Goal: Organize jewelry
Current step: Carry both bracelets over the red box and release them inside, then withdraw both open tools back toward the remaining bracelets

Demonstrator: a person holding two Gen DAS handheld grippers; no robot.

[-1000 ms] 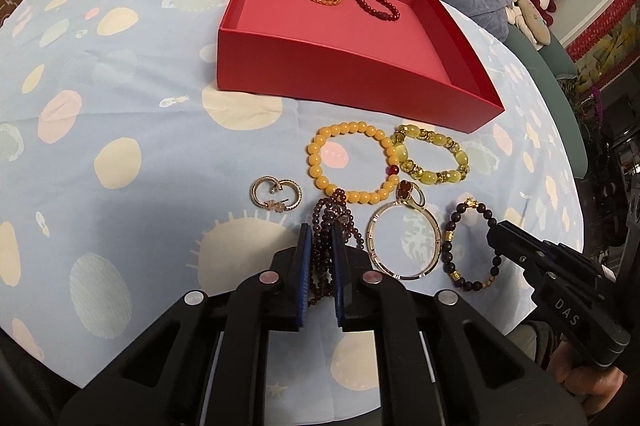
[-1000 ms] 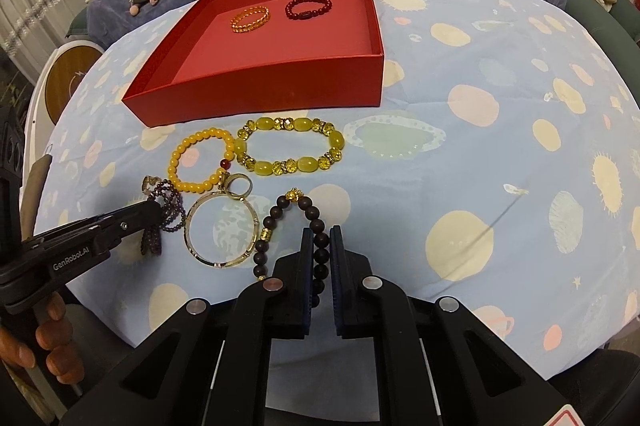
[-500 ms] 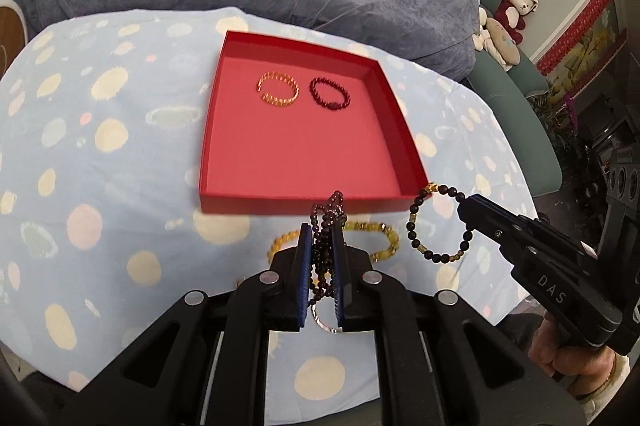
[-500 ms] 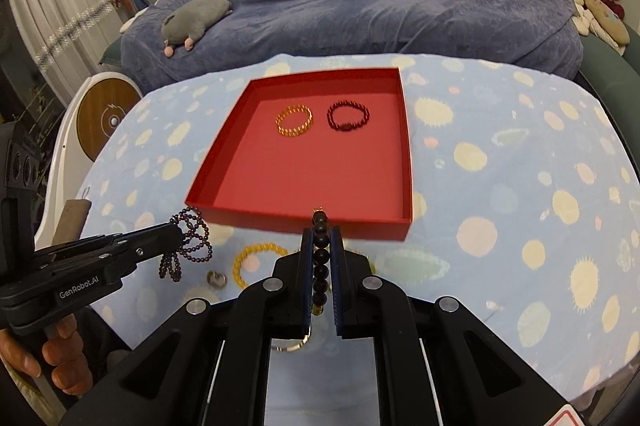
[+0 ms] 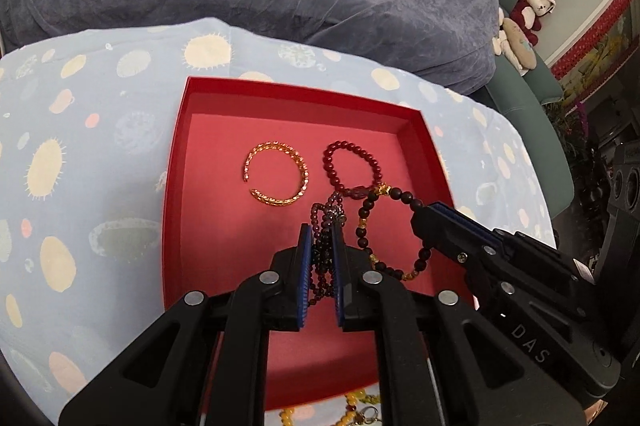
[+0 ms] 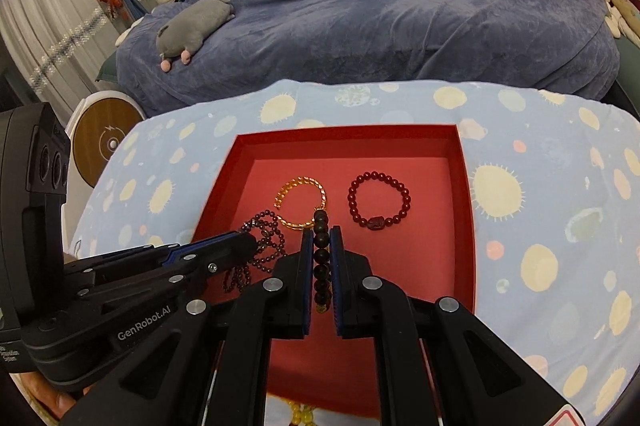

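Both grippers have carried their bracelets off the spotted tablecloth (image 5: 60, 154) to hang over the red tray (image 5: 176, 186); the right one's body reads "DAS", the left one's "GenRobot.AI". Angled downward, the left gripper (image 5: 320, 246) is clamped on a multi-strand string of small purple-brown beads (image 5: 322, 222), and the right gripper (image 6: 320, 242) pinches a dark wooden bead bracelet (image 5: 370, 226) with gold spacers. A gold open bangle (image 5: 276, 176) and a red bead bracelet (image 6: 378, 200) lie side by side on the tray floor.
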